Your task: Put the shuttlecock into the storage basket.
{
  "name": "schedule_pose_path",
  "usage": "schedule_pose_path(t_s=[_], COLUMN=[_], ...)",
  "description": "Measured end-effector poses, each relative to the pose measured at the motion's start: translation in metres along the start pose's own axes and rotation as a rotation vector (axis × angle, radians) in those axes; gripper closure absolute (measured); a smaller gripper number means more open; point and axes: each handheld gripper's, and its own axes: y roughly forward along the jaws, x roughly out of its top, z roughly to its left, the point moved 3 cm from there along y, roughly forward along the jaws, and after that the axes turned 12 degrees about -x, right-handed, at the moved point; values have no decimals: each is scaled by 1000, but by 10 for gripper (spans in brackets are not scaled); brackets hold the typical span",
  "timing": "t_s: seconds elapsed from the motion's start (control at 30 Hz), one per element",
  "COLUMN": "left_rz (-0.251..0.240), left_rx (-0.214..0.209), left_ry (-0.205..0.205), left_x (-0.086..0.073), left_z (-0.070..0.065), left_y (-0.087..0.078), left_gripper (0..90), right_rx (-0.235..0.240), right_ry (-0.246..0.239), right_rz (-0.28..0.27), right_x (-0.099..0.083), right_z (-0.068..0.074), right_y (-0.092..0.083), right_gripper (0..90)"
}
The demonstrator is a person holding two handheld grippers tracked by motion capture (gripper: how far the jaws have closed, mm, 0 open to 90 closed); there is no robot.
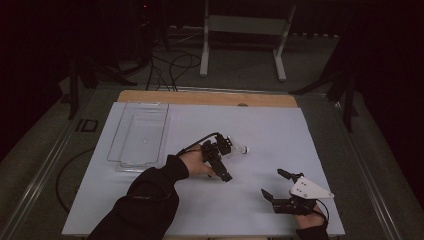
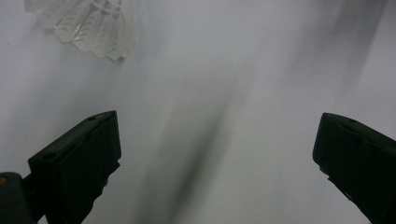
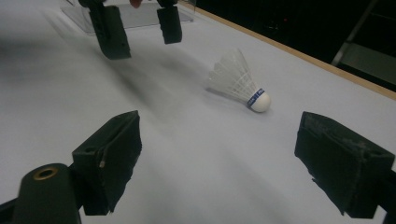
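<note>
A white shuttlecock [image 1: 240, 149] with a blue band and a white cork tip lies on its side on the white table top [image 1: 280, 135]. My left gripper [image 1: 226, 159] hovers just left of it, open, jaws pointing down at the table. In the left gripper view the feather skirt [image 2: 88, 28] sits at the top left, outside the open jaws [image 2: 215, 158]. My right gripper [image 1: 274, 184] rests near the front right, open and empty. From the right gripper view the shuttlecock [image 3: 240, 81] lies ahead, with the left gripper [image 3: 140, 29] beyond it to the left.
A clear plastic tray [image 1: 140, 132] lies at the left rear of the table, also seen as the tray [image 3: 135, 14] behind the left gripper. A wooden strip [image 1: 210, 97] runs along the far edge. Cables and a metal stand [image 1: 245, 25] are on the floor beyond.
</note>
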Motion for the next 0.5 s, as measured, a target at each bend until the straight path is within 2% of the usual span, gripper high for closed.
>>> schedule_pose_path(t_s=[0.13, 0.27, 0.5], left_rz=[-6, -2, 5], left_rx=[-16, -15, 15], left_ry=[-15, -8, 7], left_x=[3, 6, 11], left_z=[5, 5, 14], left_y=[3, 6, 11], left_gripper=[45, 81, 200], right_rx=[-2, -1, 1], right_ry=[-1, -1, 3], right_rz=[-3, -2, -3], right_x=[0, 0, 0], right_z=[0, -1, -1], right_y=[0, 0, -1], right_gripper=[144, 144, 144])
